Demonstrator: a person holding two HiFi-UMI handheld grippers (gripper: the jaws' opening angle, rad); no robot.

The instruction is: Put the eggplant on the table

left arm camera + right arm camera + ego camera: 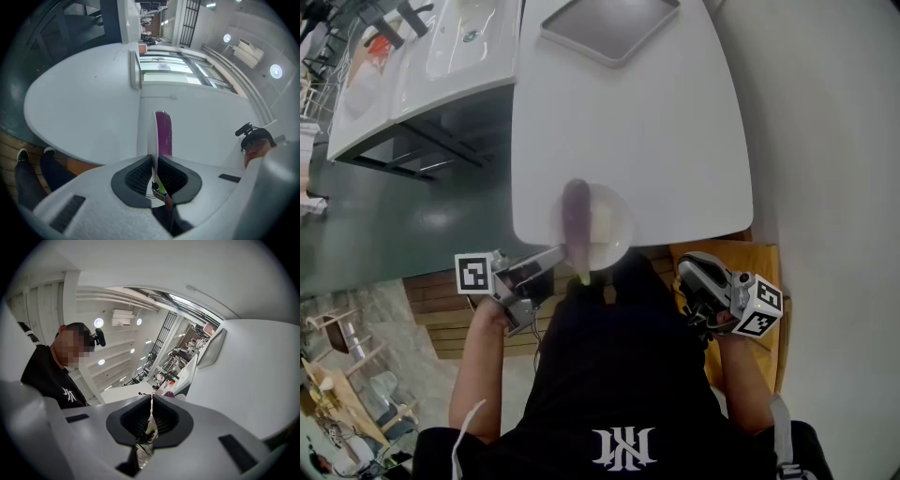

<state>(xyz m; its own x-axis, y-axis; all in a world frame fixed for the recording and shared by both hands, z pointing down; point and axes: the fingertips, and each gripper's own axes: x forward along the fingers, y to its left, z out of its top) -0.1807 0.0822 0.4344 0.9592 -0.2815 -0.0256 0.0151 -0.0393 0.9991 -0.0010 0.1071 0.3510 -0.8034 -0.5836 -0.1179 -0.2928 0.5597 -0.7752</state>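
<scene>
One white plate (617,230) sits at the near edge of the white surface (675,141), partly overhanging it. It carries a single purple eggplant (576,217) laid lengthwise, green stem end pointing toward the person. The left claw (555,258) is clamped on the plate's near rim, the right claw (694,274) is closed on nothing and held off the surface at the person's side, and one grey tray (609,23) lies at the far end, well apart from the plate.

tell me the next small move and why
Probably open the right gripper and bring it to the eggplant: it lies on the plate, whose rim the left gripper pinches, while the right one is shut, empty and off the table.
</scene>
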